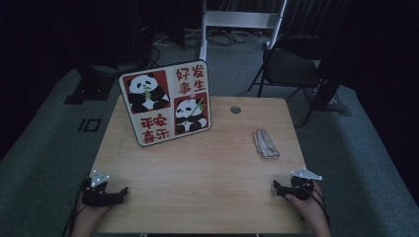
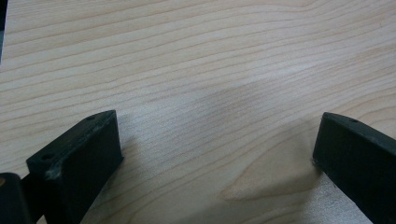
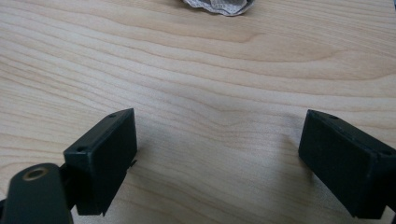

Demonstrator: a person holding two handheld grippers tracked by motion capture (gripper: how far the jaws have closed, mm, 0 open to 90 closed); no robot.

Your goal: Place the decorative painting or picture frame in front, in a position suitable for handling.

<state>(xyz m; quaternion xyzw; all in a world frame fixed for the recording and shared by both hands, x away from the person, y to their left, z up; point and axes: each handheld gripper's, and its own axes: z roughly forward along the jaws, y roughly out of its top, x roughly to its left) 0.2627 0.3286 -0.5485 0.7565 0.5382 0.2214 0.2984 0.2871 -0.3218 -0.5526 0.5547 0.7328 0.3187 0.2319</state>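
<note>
A folded grey-white cloth point(image 1: 266, 143) lies on the right side of the wooden table point(image 1: 197, 168). Its near edge point(image 3: 218, 5) peeks in at the top of the right gripper view. My left gripper point(image 1: 120, 191) rests at the table's front left corner, held by a hand, with its jaws wide apart over bare wood point(image 2: 217, 135). At the front right corner sits my right gripper point(image 1: 277, 186), also open, with nothing between its jaws point(image 3: 218, 135). The cloth lies well beyond the right gripper.
A panda sign board point(image 1: 168, 102) with red Chinese characters stands tilted at the back left of the table. A round grommet hole point(image 1: 235, 109) sits near the back edge. A dark chair point(image 1: 291, 69) and a white frame point(image 1: 237, 19) stand on the floor behind.
</note>
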